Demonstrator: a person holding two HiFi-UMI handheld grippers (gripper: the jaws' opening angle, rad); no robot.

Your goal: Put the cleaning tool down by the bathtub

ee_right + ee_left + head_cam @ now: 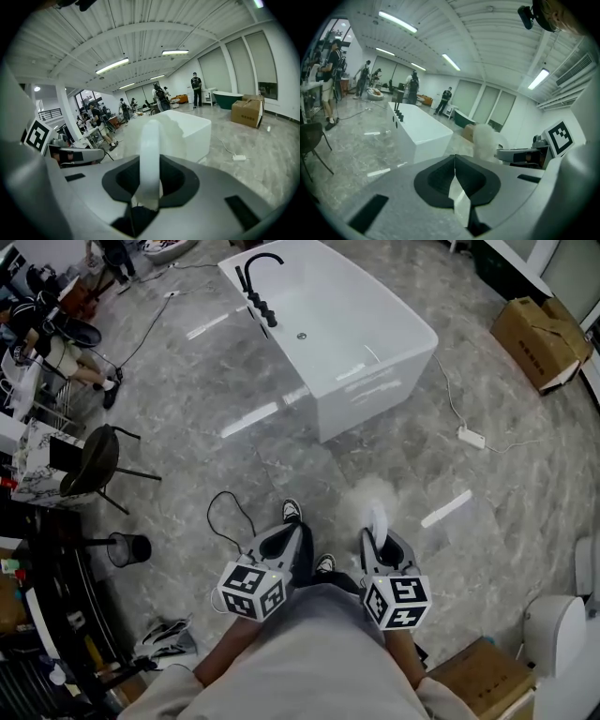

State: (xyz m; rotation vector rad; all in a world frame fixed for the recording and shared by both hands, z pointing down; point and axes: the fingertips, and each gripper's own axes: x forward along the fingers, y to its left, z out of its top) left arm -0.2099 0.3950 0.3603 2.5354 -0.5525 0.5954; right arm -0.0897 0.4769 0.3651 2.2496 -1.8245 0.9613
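Observation:
The white bathtub (347,334) with a black tap stands on the grey marble floor, well ahead of me. My right gripper (380,545) is shut on the white handle of the cleaning tool (372,507), whose fluffy white head points forward and hangs above the floor. In the right gripper view the handle (150,140) runs up between the jaws of the right gripper (150,164), with the bathtub (194,131) behind it. My left gripper (281,554) is held beside it, shut and empty. In the left gripper view the left gripper (454,161) has its jaws together, and the fluffy head (485,139) shows to the right.
A white power strip (472,437) and its cable lie on the floor right of the tub. Cardboard boxes sit at the far right (539,338) and near right (483,676). A black chair (94,460), a dark bin (128,547) and cluttered desks line the left. People stand at the back.

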